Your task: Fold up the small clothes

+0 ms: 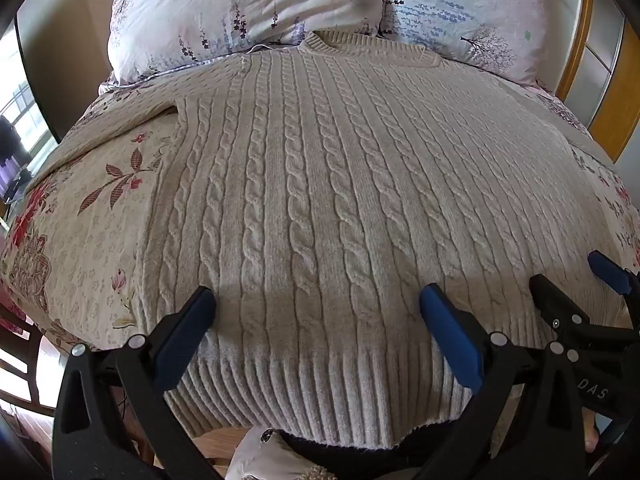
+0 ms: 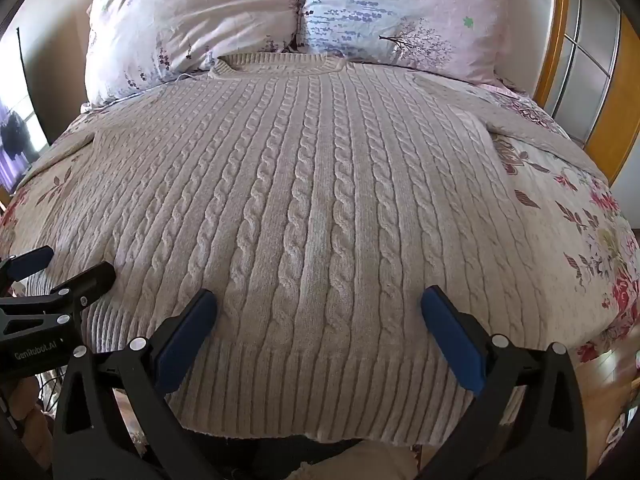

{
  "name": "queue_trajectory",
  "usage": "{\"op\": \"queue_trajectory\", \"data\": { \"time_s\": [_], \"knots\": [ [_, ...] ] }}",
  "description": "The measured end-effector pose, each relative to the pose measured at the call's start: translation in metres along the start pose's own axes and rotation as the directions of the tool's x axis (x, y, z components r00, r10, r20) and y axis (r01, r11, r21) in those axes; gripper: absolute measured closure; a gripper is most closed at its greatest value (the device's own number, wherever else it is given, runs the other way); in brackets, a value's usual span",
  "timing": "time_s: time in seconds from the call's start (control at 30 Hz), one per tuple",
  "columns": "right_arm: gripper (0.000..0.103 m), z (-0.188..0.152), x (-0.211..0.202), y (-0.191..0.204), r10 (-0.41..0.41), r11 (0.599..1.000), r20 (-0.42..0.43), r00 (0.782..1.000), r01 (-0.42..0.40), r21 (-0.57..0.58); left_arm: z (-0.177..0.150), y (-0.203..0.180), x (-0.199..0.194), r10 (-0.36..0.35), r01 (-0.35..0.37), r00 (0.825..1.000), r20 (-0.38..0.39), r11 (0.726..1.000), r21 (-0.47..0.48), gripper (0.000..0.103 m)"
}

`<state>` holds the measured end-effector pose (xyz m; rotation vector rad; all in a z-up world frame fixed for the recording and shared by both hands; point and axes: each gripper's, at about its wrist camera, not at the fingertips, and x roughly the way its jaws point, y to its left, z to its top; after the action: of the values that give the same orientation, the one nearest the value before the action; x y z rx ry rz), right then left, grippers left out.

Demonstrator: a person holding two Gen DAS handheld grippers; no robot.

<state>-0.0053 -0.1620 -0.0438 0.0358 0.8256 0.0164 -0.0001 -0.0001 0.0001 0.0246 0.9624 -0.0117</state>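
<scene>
A cream cable-knit sweater (image 1: 312,184) lies flat on the bed, neck toward the pillows and ribbed hem toward me; it also shows in the right wrist view (image 2: 320,200). My left gripper (image 1: 316,304) is open, fingers spread wide just above the sweater near the hem, holding nothing. My right gripper (image 2: 318,306) is open the same way, over the hem further right. In the left wrist view the right gripper (image 1: 568,276) shows at the right edge. In the right wrist view the left gripper (image 2: 68,268) shows at the left edge. The sleeves spread out to both sides.
A floral bedspread (image 1: 92,216) covers the bed. Two floral pillows (image 1: 248,12) (image 2: 400,12) lie at the head. A wooden-framed wardrobe (image 2: 580,80) stands at the right. The sweater hem hangs over the near bed edge, wood floor (image 2: 608,376) below.
</scene>
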Motion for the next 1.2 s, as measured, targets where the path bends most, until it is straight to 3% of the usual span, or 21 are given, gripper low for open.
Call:
{"op": "queue_trajectory", "data": {
  "time_s": [1.2],
  "knots": [
    [0.001,0.0045,-0.0081,-0.0104,0.001,1.000,-0.002,1.000,-0.001,-0.001,0.0000,0.0000,-0.0001,0.001,-0.001,1.000,0.003,1.000,0.000,0.002]
  ]
}}
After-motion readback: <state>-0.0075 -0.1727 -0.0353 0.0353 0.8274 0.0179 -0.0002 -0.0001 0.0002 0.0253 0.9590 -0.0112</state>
